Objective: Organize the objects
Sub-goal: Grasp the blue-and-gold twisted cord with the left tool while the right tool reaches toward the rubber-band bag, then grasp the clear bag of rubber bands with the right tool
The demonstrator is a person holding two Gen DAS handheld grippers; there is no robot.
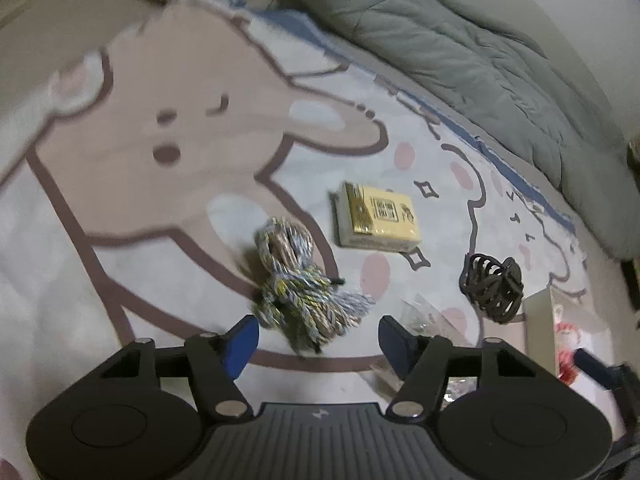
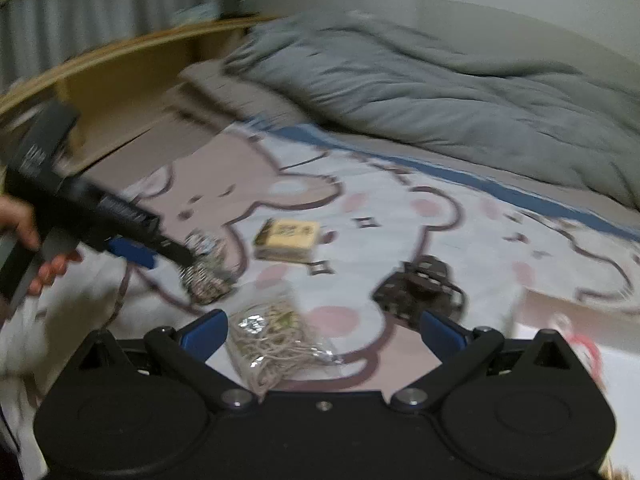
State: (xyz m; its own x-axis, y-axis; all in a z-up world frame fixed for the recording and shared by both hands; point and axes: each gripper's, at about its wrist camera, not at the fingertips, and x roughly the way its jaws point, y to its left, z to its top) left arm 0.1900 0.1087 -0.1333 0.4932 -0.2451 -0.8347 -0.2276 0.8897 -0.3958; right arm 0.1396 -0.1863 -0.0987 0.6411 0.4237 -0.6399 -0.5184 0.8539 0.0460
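While the left gripper [image 1: 318, 338] hangs released over the rope bundle [image 1: 298, 280], pads apart from it, the right gripper [image 2: 324, 330] gapes over a clear bag [image 2: 276, 340]. The yellow box [image 1: 376, 220] and black clip [image 1: 494, 286] lie beyond on the blanket [image 1: 120, 200].

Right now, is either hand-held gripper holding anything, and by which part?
Nothing is held. The left hand-held gripper stands open at the near end of the rope bundle; the right hand-held gripper is open over the clear bag.

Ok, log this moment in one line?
left hand-held gripper: open over multicoloured braided rope bundle | right hand-held gripper: open above clear plastic bag
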